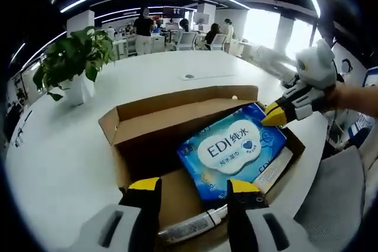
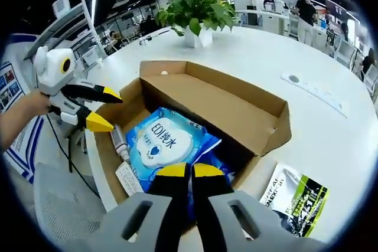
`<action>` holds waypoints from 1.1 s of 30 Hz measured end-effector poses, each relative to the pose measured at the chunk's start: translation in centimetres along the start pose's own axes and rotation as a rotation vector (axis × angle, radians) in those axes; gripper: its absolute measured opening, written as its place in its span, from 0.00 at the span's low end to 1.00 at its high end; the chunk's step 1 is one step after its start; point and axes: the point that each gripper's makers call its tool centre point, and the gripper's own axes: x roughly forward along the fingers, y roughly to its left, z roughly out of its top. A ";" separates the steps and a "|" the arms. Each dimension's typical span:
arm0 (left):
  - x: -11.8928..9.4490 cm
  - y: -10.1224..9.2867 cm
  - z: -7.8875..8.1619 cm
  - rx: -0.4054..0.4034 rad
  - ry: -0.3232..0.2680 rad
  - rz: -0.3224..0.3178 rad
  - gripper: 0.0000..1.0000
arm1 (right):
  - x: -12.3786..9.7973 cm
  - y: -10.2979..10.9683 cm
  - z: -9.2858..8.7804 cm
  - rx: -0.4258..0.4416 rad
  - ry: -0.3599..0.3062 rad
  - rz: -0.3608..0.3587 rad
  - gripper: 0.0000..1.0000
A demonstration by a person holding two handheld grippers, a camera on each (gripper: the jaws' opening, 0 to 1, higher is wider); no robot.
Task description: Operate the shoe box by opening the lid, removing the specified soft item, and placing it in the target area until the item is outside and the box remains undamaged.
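Blue wipes pack point(image 2: 160, 141) edge pinched by R gripper point(image 2: 189, 172), box point(image 2: 236, 107) open.

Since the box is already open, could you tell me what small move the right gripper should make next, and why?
Probably a slow lift, drawing the blue wipes pack up and out. The right gripper looks shut on the pack's near edge, the cardboard box has its flaps open, and the left gripper hangs open beside the box. Lifting straight should spare the flaps.

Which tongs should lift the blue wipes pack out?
Probably the right tongs: they are closed right at the blue wipes pack's edge, seemingly pinching it. The left tongs are open at the cardboard box's side.
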 end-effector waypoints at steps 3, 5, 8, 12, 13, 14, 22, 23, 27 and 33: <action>0.8 -0.3 -0.2 -0.011 0.025 -0.024 0.38 | -0.4 -0.2 -0.1 -0.005 0.000 -0.004 0.00; 1.3 -0.6 -0.5 -0.017 0.052 -0.043 0.33 | -0.5 -0.2 -0.2 -0.012 0.000 -0.007 0.00; 2.3 -1.0 -1.1 -0.045 0.089 -0.074 0.30 | -0.6 -0.4 -0.3 -0.029 0.002 -0.016 0.00; 3.2 -1.4 -1.8 -0.045 0.122 -0.093 0.29 | -0.8 -0.7 -0.4 -0.043 0.007 -0.025 0.00; 3.4 -1.5 -1.9 -0.043 0.130 -0.097 0.29 | -0.9 -0.8 -0.4 -0.048 0.008 -0.028 0.00; 3.6 -1.7 -2.0 -0.043 0.140 -0.109 0.28 | -1.1 -1.0 -0.5 -0.052 0.008 -0.031 0.00; 4.5 -3.1 -1.9 -0.166 0.150 -0.204 0.18 | -1.4 -1.2 -0.8 -0.041 0.006 -0.034 0.00; 4.5 -3.3 -2.0 -0.179 0.155 -0.214 0.16 | -1.4 -1.2 -0.8 -0.040 0.005 -0.034 0.00; 4.6 -3.3 -1.9 -0.182 0.153 -0.208 0.14 | -1.5 -1.2 -0.8 -0.035 0.001 -0.034 0.00; 4.7 -3.4 -1.7 -0.198 0.149 -0.197 0.07 | -1.5 -1.3 -1.0 -0.028 -0.003 -0.038 0.00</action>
